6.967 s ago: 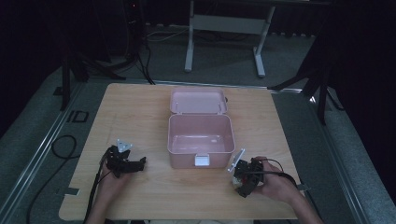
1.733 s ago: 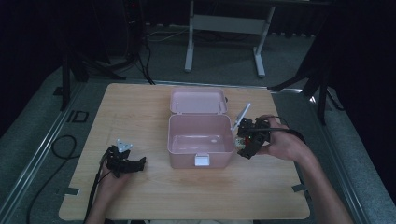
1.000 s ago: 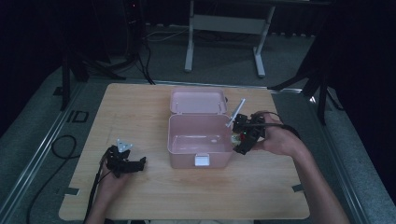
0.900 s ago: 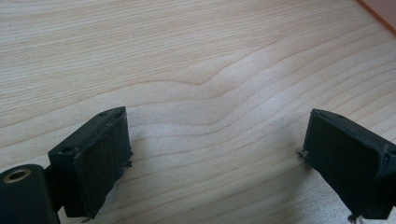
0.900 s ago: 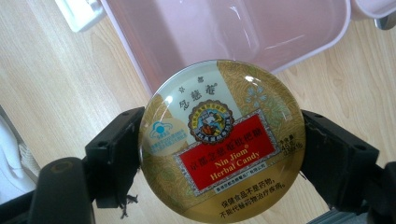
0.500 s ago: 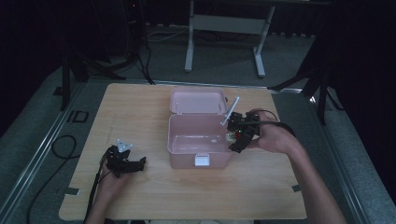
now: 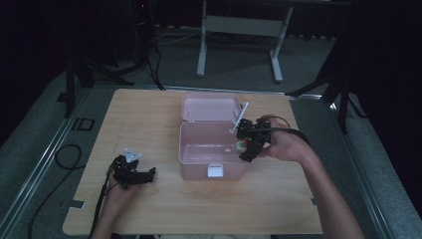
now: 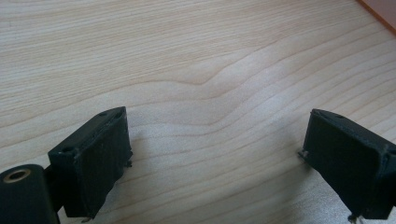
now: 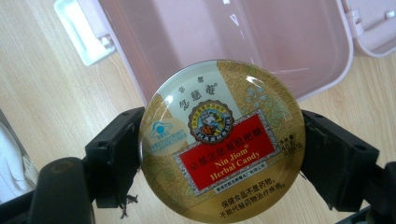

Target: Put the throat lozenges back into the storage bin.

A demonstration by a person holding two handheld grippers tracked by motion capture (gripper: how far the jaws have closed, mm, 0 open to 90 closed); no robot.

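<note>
Here the right gripper (image 9: 222, 154) clamps a round candy tin (image 9: 222, 140) above the open pink box's (image 7: 211, 149) right rim, box interior apparently empty; left gripper (image 8: 219, 158) rests open on the counter (image 8: 187, 56).

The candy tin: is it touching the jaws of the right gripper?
Touching. In the right gripper view, both black jaws press the candy tin at its sides, above the pink box.

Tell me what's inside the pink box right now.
The pink box looks empty: bare pink floor in the high view. The candy tin, clamped in the right gripper, hides part of the floor in the right gripper view.
</note>
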